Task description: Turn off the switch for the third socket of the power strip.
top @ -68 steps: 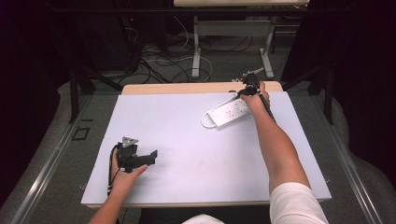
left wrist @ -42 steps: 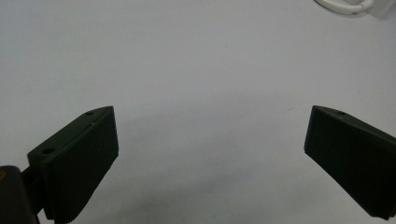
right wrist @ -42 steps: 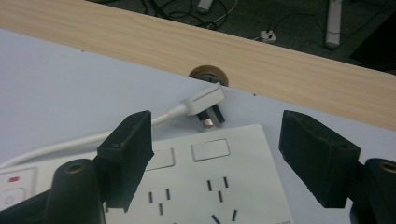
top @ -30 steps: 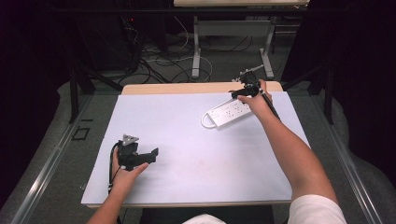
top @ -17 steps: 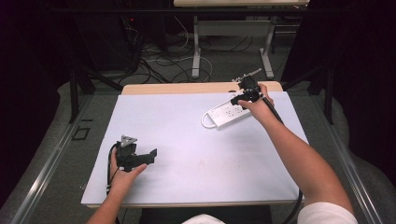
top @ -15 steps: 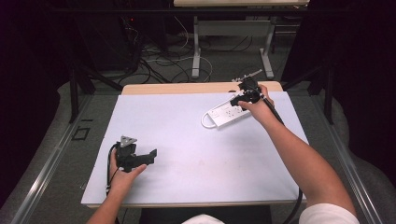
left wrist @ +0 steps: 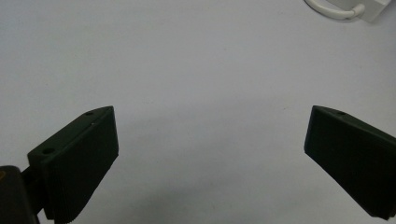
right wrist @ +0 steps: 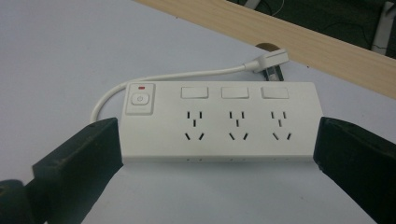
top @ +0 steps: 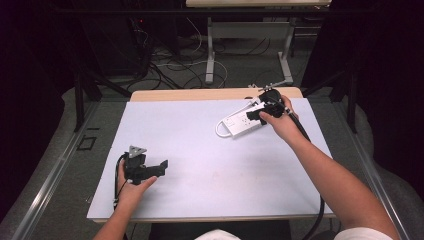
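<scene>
Near left: left gripper [top: 161, 166] rests low on the white table cover [top: 210, 170], jaws spread wide, nothing between them; bare sheet all around it. Far right, near the table's far edge: white power strip [right wrist: 219, 121] lies flat. Right gripper [top: 256, 114], arm extended, brackets its two short ends, jaws spread.

We see a table [top: 210, 94], wooden along its far edge, covered by a white sheet [top: 200, 150]. A white power strip [top: 240, 122] lies flat on the sheet, far right.
</scene>
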A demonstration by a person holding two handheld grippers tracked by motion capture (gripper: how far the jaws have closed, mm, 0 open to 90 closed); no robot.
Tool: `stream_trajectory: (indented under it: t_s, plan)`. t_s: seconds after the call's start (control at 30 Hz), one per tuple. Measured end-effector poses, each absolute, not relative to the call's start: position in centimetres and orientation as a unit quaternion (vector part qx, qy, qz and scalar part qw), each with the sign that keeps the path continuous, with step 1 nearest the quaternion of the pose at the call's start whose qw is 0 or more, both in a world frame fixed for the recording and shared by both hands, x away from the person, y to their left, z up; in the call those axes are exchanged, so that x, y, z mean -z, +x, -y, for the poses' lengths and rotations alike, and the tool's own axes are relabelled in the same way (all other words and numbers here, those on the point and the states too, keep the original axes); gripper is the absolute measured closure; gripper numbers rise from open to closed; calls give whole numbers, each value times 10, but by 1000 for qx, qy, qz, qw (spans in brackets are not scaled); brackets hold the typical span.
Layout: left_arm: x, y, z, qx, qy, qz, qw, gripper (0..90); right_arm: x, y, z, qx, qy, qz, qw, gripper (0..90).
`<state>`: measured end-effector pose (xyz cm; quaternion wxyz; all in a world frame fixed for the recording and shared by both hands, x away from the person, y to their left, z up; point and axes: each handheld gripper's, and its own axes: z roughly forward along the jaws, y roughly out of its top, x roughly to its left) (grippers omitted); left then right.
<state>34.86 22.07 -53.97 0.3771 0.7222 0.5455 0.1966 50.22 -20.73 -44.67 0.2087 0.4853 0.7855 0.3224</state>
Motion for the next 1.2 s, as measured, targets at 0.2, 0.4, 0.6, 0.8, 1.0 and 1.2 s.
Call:
stream_trajectory:
  t_s: [0.2, 0.4, 0.6, 0.8, 1.0, 1.2]
  plan:
    - [540, 348, -221, -195, 720, -548, 378, 27, 443, 486, 209, -334, 469, -790, 211, 0]
    - [539, 347, -220, -196, 722, -546, 376, 27, 441, 467, 211, -341, 458, -793, 212, 0]
    - [539, 347, -220, -197, 723, -546, 376, 27, 442, 451, 214, -351, 452, -793, 209, 0]
    - [539, 347, -220, -198, 721, -547, 376, 27, 449, 436, 219, -351, 444, -798, 208, 0]
    - [539, 346, -220, -199, 722, -545, 377, 27, 456, 420, 223, -350, 435, -802, 216, 0]
    - [538, 346, -219, -200, 723, -544, 377, 27, 465, 405, 228, -355, 433, -800, 215, 0]
